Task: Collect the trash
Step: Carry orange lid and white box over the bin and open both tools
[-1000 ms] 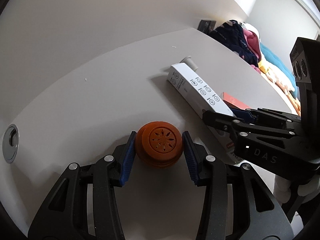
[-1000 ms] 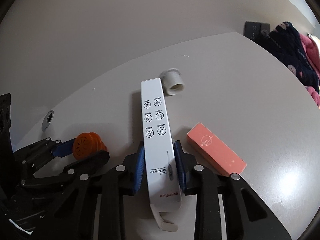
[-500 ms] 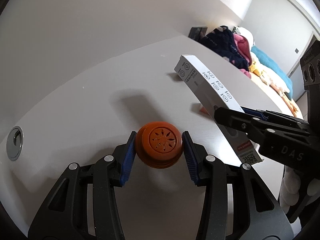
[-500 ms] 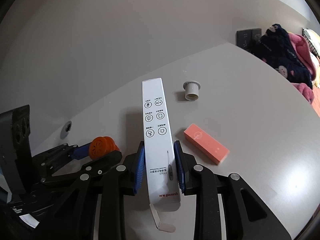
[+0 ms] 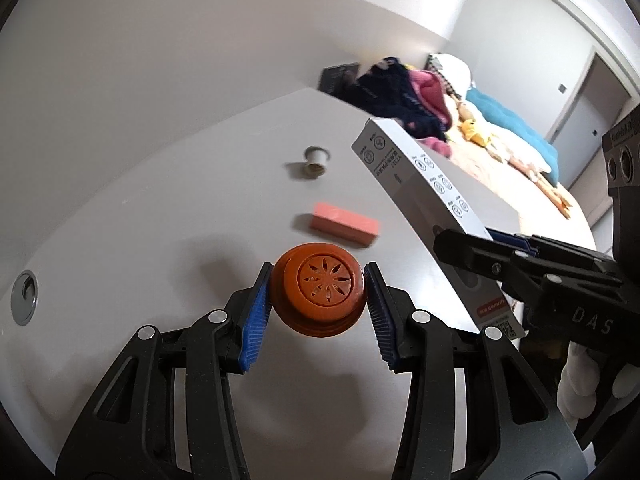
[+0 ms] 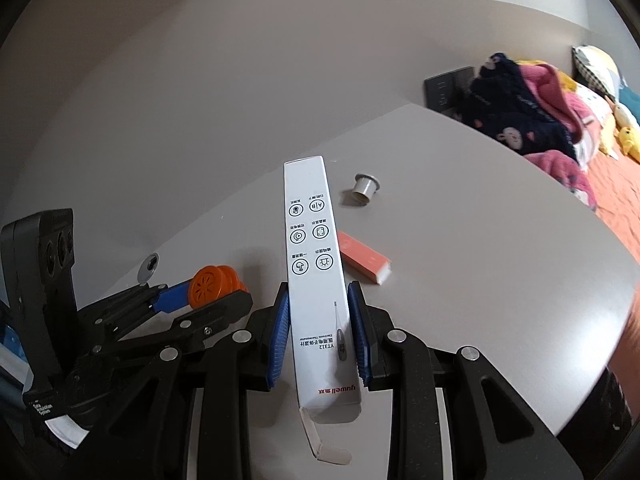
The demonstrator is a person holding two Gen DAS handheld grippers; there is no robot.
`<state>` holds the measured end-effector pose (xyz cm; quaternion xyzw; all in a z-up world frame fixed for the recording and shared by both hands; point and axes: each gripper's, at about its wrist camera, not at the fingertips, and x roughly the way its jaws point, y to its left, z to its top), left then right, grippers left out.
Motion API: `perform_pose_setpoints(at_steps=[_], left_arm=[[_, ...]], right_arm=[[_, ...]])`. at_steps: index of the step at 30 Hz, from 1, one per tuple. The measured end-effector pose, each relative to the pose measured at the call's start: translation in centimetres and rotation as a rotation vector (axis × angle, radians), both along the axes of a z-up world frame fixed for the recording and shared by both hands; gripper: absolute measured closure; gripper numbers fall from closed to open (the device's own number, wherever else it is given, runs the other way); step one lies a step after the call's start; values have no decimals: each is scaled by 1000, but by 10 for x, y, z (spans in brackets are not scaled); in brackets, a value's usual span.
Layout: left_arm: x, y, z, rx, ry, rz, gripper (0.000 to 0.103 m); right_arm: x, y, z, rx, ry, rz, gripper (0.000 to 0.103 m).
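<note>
My left gripper (image 5: 318,294) is shut on a round orange cap (image 5: 319,294) with a flower-cut top and holds it above the grey table (image 5: 140,208). My right gripper (image 6: 318,332) is shut on a long white thermometer box (image 6: 316,272) and holds it lifted off the table; the box also shows in the left wrist view (image 5: 428,208). A pink box (image 5: 345,224) and a small white plastic cup (image 5: 316,159) on its side lie on the table beyond both grippers. The orange cap also shows in the right wrist view (image 6: 212,285).
A round metal grommet (image 5: 25,296) sits in the table at the left. A bed (image 5: 520,152) with piled clothes (image 5: 400,92) and plush toys lies past the table's far right edge. A dark wall socket (image 6: 446,88) is on the wall.
Both grippers rose from the table with their loads, the orange cap and the white box. The pink box and small cup, earlier partly hidden, now lie in open view below.
</note>
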<state>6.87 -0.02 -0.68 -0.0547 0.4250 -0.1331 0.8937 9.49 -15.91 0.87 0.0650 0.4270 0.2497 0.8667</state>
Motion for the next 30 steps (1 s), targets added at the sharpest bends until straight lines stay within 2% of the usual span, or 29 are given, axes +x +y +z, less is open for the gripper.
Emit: perform_pose_setpoints(at_steps=[17,30], left_arm=[[-22,-95,21,-4,-42,-169,58],[-34,-161,30,-6,-62,-321,58]], right_arm=[[-68,-82,21,3,-47,-136,73],[-97,-157,26,14,-73,-280,73]])
